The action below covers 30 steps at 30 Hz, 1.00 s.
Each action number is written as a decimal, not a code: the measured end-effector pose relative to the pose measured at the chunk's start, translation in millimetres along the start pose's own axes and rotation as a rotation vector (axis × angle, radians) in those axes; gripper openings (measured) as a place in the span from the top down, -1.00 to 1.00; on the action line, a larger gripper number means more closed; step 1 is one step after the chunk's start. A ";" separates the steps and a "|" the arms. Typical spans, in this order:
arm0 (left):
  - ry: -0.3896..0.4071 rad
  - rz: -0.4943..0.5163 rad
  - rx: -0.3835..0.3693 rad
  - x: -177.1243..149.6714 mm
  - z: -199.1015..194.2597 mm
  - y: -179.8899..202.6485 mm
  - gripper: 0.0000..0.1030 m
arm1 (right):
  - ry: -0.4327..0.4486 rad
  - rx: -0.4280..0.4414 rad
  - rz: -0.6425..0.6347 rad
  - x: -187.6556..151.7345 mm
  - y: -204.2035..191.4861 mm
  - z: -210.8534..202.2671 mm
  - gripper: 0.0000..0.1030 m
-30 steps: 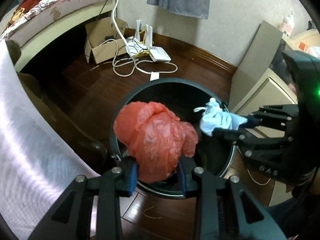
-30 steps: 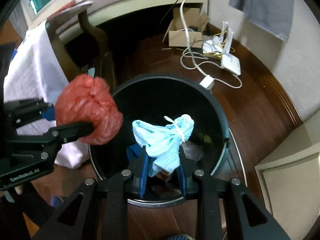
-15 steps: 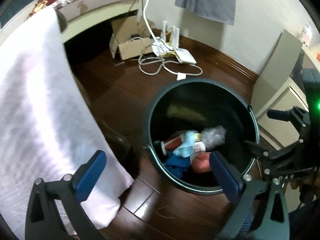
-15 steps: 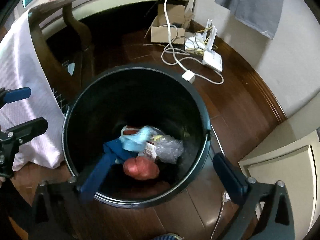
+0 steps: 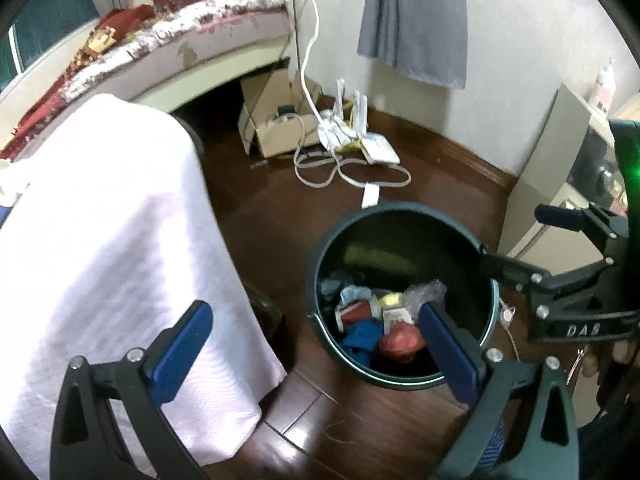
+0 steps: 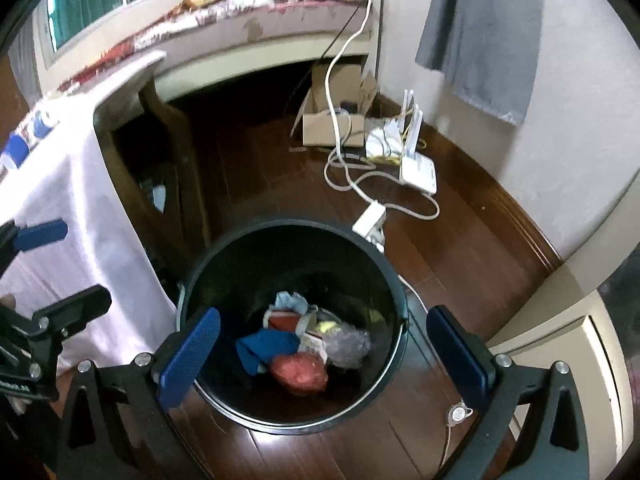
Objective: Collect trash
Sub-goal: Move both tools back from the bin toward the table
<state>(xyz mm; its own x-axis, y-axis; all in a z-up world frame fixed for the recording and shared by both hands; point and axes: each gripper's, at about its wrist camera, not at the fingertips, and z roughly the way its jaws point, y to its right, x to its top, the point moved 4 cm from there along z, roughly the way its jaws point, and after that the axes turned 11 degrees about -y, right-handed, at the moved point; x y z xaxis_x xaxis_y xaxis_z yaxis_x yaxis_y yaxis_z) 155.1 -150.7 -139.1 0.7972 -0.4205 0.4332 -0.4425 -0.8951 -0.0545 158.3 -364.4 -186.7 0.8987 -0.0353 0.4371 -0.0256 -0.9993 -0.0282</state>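
Both grippers hang above the black trash bin (image 6: 294, 364) with jaws spread wide and holding nothing: the left gripper (image 5: 316, 344) and right gripper (image 6: 324, 342). Down inside the bin lie a red plastic bag (image 6: 298, 374), a pale blue face mask (image 6: 290, 302), a blue cloth (image 6: 264, 350) and crumpled clear wrap (image 6: 348, 346).

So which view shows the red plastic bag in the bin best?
The right wrist view: the red plastic bag lies unobstructed on the trash bin's floor, between the open gripper fingers. In the left wrist view it looks smaller, and a blue finger pad partly covers it.
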 end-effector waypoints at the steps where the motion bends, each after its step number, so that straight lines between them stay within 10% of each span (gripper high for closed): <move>1: 0.014 -0.006 0.007 1.1 -6.5 -2.3 -1.00 | 0.013 0.002 0.005 2.7 0.4 -5.9 -1.00; 30: 0.256 -0.255 0.083 -25.5 -119.9 -148.3 -1.00 | 0.230 0.155 -0.130 82.3 -132.4 -91.1 -1.00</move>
<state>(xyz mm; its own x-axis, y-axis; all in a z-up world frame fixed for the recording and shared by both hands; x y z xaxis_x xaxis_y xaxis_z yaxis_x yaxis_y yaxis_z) 151.1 10.5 -34.2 0.7445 -0.1413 0.6525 -0.2000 -0.9797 0.0161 195.8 -236.3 -65.1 0.7670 0.0728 0.6375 0.1661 -0.9822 -0.0878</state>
